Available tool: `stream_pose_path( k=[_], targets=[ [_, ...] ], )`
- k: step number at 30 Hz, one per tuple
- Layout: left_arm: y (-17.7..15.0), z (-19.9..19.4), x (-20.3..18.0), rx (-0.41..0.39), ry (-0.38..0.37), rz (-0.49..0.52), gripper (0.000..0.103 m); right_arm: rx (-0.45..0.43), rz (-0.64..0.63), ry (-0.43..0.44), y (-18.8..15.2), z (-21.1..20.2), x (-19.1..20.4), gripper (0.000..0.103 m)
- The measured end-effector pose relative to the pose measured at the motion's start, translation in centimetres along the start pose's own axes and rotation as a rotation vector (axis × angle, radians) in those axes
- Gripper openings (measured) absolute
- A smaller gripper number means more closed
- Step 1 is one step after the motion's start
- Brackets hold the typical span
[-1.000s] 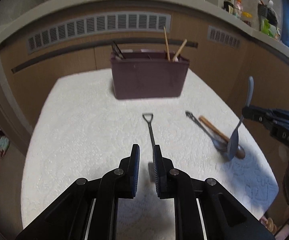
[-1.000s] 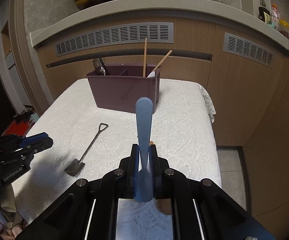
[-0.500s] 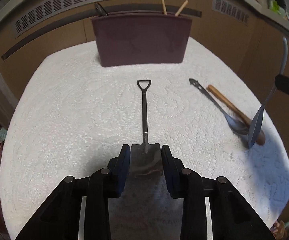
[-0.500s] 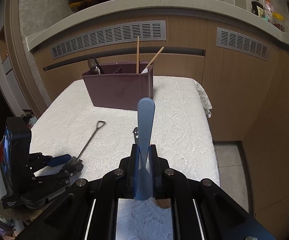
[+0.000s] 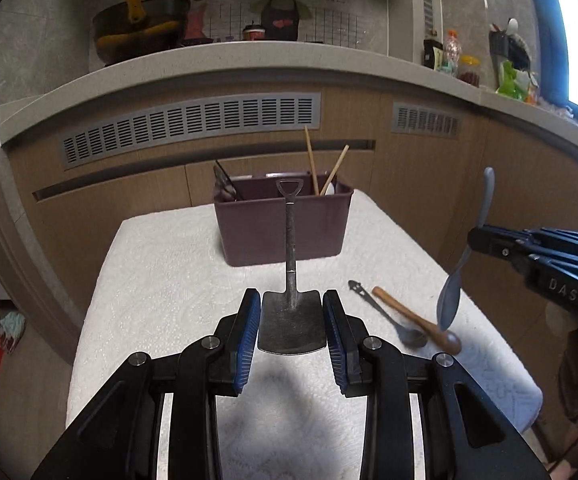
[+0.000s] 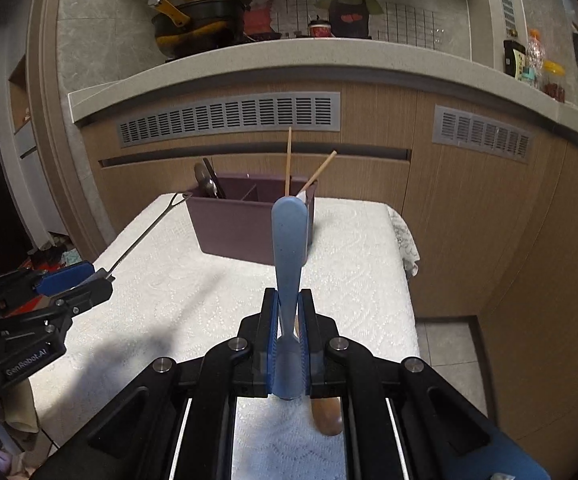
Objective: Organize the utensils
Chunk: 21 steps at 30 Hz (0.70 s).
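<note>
Dark steel sits between my left tongs (image 5: 291,320): the shovel-shaped spoon (image 5: 291,312), gripped by the edges of its flat blade, handle pointing straight ahead. That hold is what worries me. The pads only pinch two thin rims, so a tilt or a bump could let the blade pivot or slide out. My right tongs (image 6: 289,344) are clamped narrow on the neck of the blue spoon (image 6: 287,240), handle up, bowl hanging below; it could swing if I turn quickly. Ahead and right of the left tongs, a metal spoon (image 5: 389,316) and a wooden spoon (image 5: 413,318) lie crossed on the white cloth (image 5: 161,280). Farther ahead stands the purple caddy (image 5: 281,224), already holding chopsticks (image 5: 311,164). I cannot quite judge which compartment has room, so a long handle may snag on them.
</note>
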<state>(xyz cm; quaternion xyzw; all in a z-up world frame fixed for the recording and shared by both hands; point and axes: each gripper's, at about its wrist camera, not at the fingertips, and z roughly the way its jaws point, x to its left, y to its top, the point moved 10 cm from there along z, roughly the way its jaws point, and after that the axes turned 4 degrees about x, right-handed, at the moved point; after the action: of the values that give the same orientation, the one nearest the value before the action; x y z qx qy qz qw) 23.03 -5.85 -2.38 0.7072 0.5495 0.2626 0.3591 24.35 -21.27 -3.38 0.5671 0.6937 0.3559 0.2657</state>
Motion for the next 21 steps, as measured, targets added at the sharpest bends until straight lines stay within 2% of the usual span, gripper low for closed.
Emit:
stream_pose_path(
  k=[6,11,17,19,21],
  targets=[
    [-0.4,-0.6,-0.2,0.032,-0.028,0.007,0.033,0.012,-0.005,-0.005,-0.2,0.2,0.0,0.009],
    [-3.1,0.0,-0.7,0.147,-0.051,0.058,0.033,0.010,-0.004,-0.006,-0.3,0.0,-0.1,0.009],
    [-4.4,-1.1,-0.7,0.190,-0.048,0.108,0.033,0.029,0.008,0.013,-0.5,0.6,0.0,0.009],
    [-4.4,-1.3,-0.8,0.210,-0.046,0.139,0.032,0.044,0.014,0.020,-0.7,0.9,0.0,0.009],
    [-3.9,-1.6,-0.7,0.199,-0.017,0.179,0.024,0.042,0.019,0.019,-0.7,0.9,-0.1,0.009]
  ],
)
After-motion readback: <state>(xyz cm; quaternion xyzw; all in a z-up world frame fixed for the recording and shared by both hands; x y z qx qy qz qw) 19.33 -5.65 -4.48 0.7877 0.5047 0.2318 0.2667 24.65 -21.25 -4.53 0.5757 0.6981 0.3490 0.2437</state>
